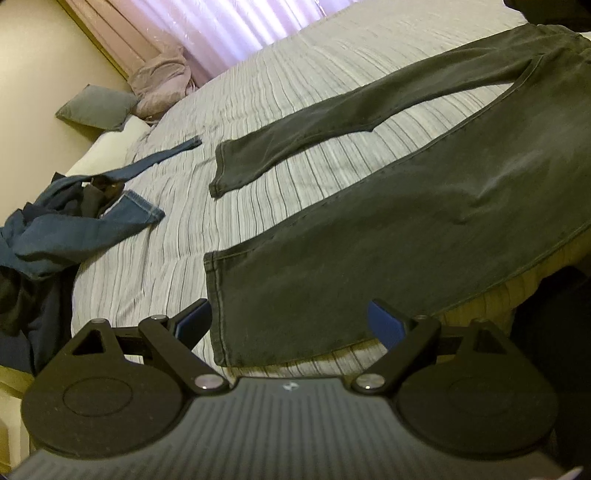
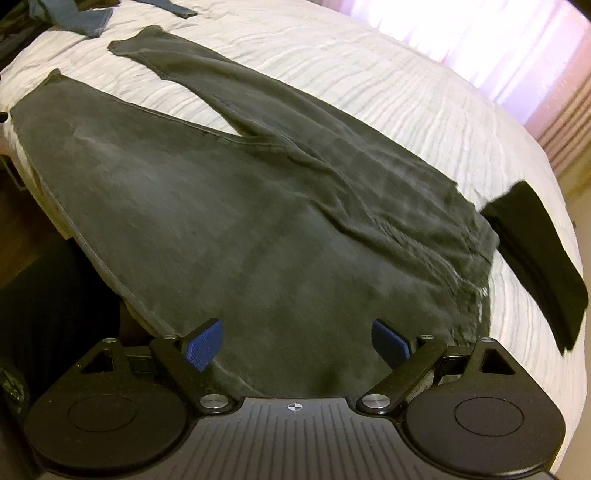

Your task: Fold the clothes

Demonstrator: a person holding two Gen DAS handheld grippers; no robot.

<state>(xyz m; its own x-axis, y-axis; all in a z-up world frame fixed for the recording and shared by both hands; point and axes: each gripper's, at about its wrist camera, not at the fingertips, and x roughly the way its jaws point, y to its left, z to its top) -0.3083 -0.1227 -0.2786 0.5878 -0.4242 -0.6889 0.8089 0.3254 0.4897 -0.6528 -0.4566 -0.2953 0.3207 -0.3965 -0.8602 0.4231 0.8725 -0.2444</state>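
We see a bed spread with a pale quilt striped in thin grey lines (image 1: pixel 258 110); it carries everything here. At its far left corner, against the cream-painted wall (image 1: pixel 37 55), a square grey cushion (image 1: pixel 96 107) leans tilted, touching a plump white pillow (image 1: pixel 114 144) just below it. Beside the cushion, along the far edge, we find a crumpled heap of dusty-pink fabric (image 1: pixel 162 85). Behind that edge hangs a pleated pink curtain (image 1: pixel 221 26), glowing with daylight.
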